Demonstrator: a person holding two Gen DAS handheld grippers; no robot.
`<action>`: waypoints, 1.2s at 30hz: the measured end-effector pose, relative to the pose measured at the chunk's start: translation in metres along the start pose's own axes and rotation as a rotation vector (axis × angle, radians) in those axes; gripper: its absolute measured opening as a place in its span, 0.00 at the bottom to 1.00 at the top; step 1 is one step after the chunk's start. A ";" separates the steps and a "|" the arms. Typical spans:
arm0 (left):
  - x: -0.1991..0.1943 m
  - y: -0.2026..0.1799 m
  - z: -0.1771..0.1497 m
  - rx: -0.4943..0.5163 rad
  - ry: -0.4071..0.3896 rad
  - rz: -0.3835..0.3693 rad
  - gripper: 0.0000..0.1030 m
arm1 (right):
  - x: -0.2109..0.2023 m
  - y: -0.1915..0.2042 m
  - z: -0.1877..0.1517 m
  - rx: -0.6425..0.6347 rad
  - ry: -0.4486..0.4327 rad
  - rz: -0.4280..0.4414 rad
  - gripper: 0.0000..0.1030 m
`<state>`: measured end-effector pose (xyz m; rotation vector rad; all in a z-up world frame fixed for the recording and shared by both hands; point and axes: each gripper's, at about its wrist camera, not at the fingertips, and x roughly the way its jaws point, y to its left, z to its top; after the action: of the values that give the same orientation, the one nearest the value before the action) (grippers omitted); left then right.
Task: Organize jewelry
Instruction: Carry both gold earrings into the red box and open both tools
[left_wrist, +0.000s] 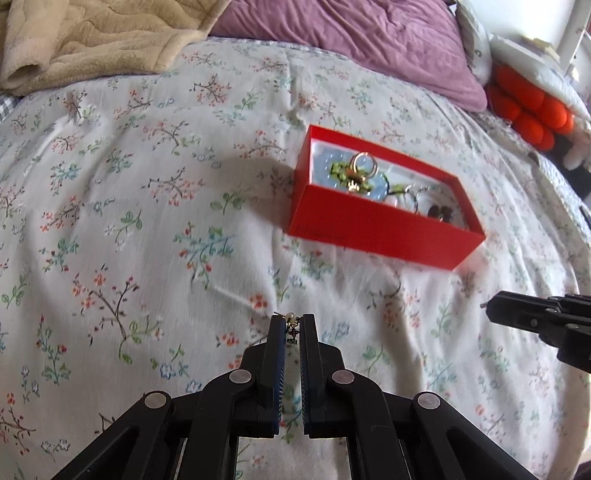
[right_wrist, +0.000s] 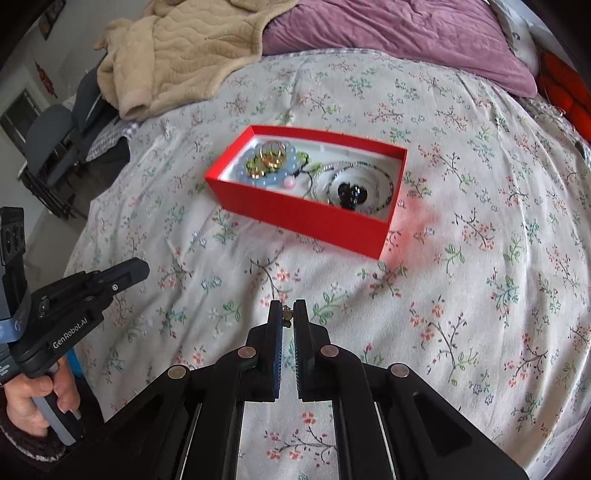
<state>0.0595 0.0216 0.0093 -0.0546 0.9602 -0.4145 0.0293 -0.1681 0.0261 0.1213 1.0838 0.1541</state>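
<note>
I am holding a small piece of jewelry in each gripper. My left gripper (left_wrist: 294, 322) is pinching a tiny earring (left_wrist: 291, 326) right at its fingertips, jaws drawn narrow around it, with only a sliver of metal and a pale bead showing above the pads. My right gripper (right_wrist: 288, 309) is doing the same with a second small earring (right_wrist: 287, 316), gold-toned and dark, again caught only at the very tips.

The red box (right_wrist: 306, 218) is sitting ahead of both grippers on the floral bedspread (right_wrist: 480, 295), a little to the right of my left gripper and slightly left of my right one, well apart from either. Inside it a blue bead bracelet (right_wrist: 258, 177) with gold rings (right_wrist: 272, 153) on top is filling the far left end, and thin chains (right_wrist: 369, 177) and a dark cluster (right_wrist: 351, 194) are lying toward the right end.

What is worrying me is how shallow both grips are. A piece this small could be slipping out on the way, and if it drops onto the busy floral print I judge it would be hard to find again. The bed is soft, so pressing on the box rim would likely be tipping it. Releasing over the chains could be tangling an earring hook in them, and my two grippers, both heading for one narrow box, could be knocking each other.
</note>
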 end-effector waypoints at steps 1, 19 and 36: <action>0.000 -0.001 0.002 -0.002 0.000 -0.002 0.02 | 0.000 0.000 0.002 0.002 -0.003 0.003 0.06; 0.031 -0.050 0.064 0.079 -0.010 -0.029 0.02 | -0.007 -0.034 0.050 0.137 -0.105 0.055 0.06; 0.076 -0.057 0.097 0.144 0.001 0.040 0.03 | 0.034 -0.040 0.085 0.187 -0.108 0.067 0.06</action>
<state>0.1573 -0.0716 0.0187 0.0954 0.9286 -0.4460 0.1231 -0.2028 0.0294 0.3302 0.9853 0.1049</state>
